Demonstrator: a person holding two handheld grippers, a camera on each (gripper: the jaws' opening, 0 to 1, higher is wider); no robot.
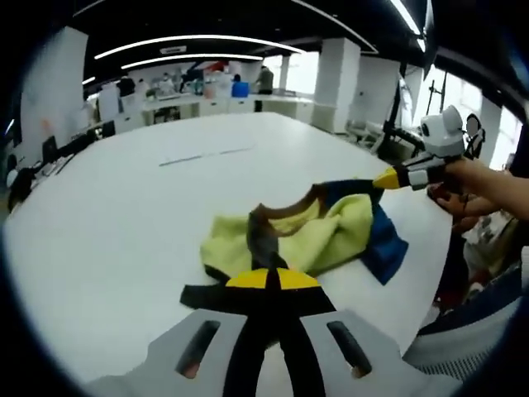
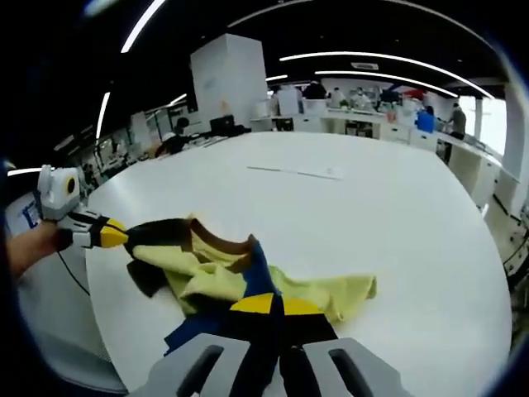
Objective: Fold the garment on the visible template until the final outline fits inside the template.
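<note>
Here the yellow-and-blue garment [image 1: 306, 236] lies bunched on the white worktop [image 1: 124, 215], stretched between the left gripper [image 1: 271, 279] and right gripper [image 2: 269, 303], each with fingers clamped on opposite ends of the cloth.

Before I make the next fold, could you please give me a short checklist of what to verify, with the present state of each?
1. Left gripper shut on the shirt: ok, cloth sits between its yellow tips.
2. Right gripper shut on the shirt: ok, blue cloth runs into its tips.
3. Shirt flat: not ok, it lies bunched and partly lifted.
4. Template under the shirt: cannot tell, no outline visible there; faint lines lie farther off on the table.
5. Shirt fully on the table: cannot tell, it lies close to the near edge.
</note>
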